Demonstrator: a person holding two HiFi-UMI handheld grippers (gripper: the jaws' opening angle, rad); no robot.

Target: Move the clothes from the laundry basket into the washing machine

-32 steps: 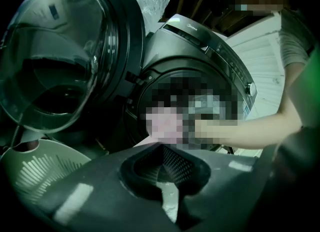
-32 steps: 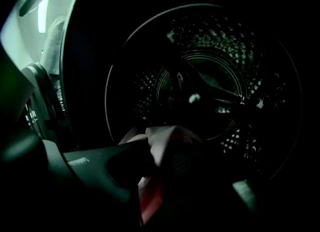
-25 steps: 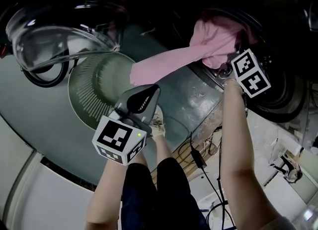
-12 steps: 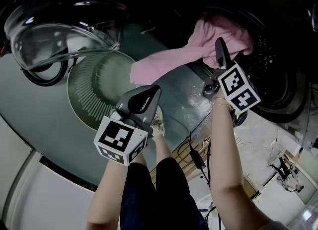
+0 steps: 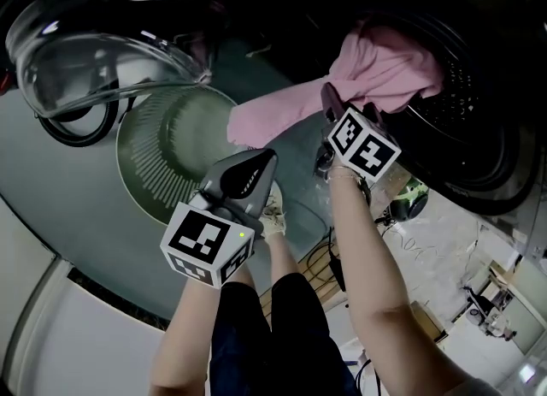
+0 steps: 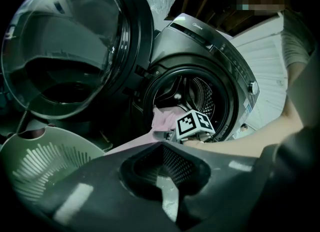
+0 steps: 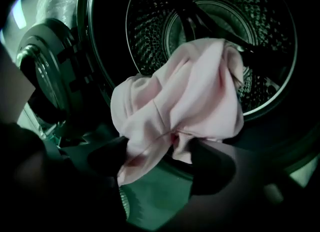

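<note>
Find the pink garment (image 5: 376, 65) only half loaded: bunched in the mouth of the washing machine (image 5: 479, 142), with one tail spilling over the lower lip of the opening and down the front toward the laundry basket (image 5: 158, 142). See the right gripper (image 7: 156, 152) just before that lip, jaws spread, with the loose tail hanging between them unpinched. See the left gripper (image 6: 161, 145) held back near the basket's rim, jaws pressed together on nothing. Treat the step in hand as finishing this load. Close on the dangling tail low down, near its free end. Lift up and over the lip, then push deep past the bunched part before letting go. Avoid dragging outward, which would likely pull the rest back out. Keep clear of the open door (image 5: 94, 44) at the left.
</note>
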